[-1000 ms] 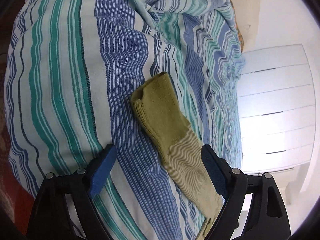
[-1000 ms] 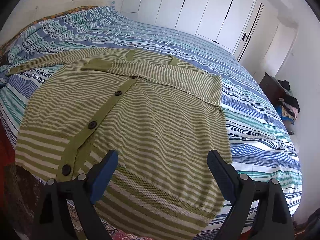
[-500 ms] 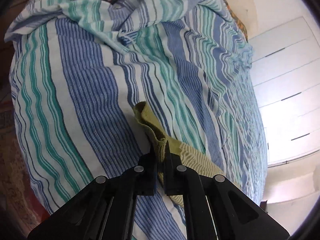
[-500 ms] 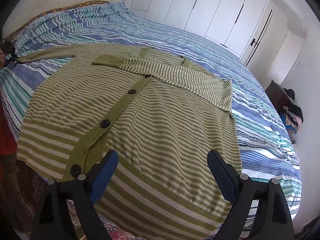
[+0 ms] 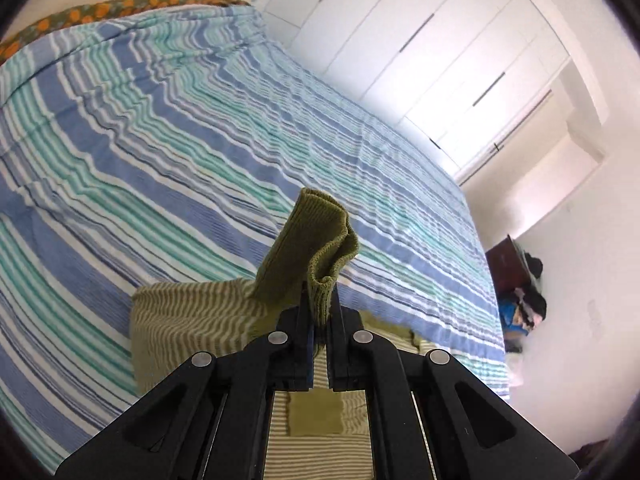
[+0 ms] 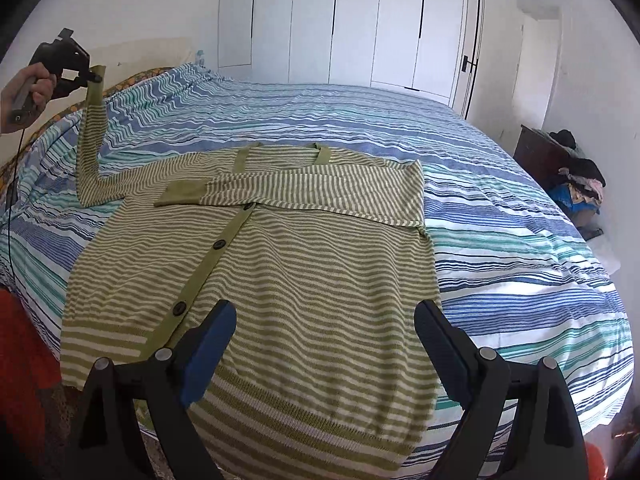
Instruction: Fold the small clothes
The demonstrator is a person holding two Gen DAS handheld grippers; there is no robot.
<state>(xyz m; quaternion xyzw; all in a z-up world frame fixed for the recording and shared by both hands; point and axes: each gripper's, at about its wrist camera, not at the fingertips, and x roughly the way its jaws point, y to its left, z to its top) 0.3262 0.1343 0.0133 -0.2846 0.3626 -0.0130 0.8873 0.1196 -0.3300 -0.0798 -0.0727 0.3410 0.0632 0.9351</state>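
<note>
A green-and-cream striped cardigan (image 6: 280, 264) lies flat on the bed, buttons up, its right sleeve (image 6: 304, 188) folded across the chest. My left gripper (image 5: 320, 312) is shut on the plain green cuff (image 5: 316, 252) of the left sleeve. In the right wrist view that gripper (image 6: 94, 76) is raised at the far left, a hand around its handle, and the sleeve (image 6: 90, 140) hangs from it down to the shoulder. My right gripper (image 6: 324, 344) hovers open over the cardigan's hem, nothing between its blue pads.
The bed carries a blue, teal and white striped cover (image 6: 500, 232). White wardrobe doors (image 6: 360, 20) line the far wall. A dark cabinet with piled clothes (image 6: 560, 164) stands right of the bed. Something red (image 6: 24, 344) sits at the bed's near left corner.
My left gripper closed on the sleeve cuff, then lifted it well off the bed and rolled, so the sleeve now hangs. The right gripper shifted only slightly and stayed open.
</note>
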